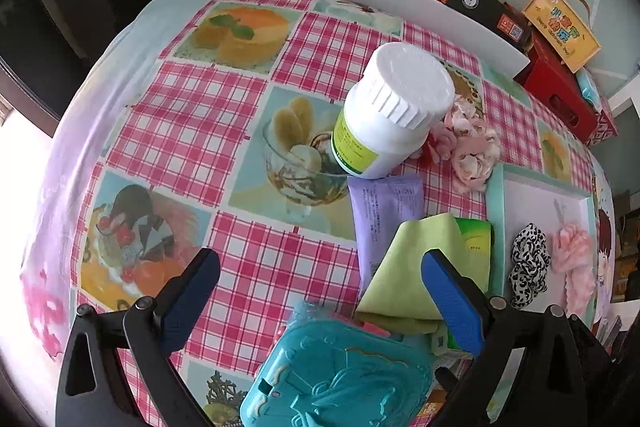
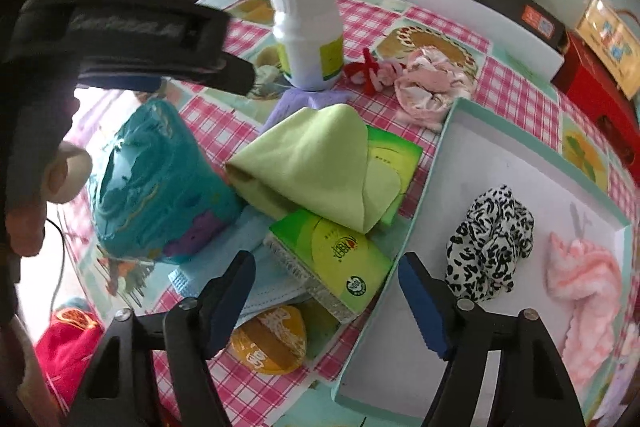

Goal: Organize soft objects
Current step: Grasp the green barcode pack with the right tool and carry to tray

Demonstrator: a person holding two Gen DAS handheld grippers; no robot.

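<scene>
Green cloth [image 2: 320, 163]: soft, light, limp; is being best pinched at its raised fold. Both the left gripper [image 1: 320, 303] and right gripper [image 2: 326, 301] are being held released, fingers empty.

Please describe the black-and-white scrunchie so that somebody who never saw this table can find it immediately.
Find the shallow white tray with a mint rim on the checked tablecloth. Two soft things lie in it. The scrunchie is the leopard-spotted one, beside a fluffy pink cloth.
</scene>
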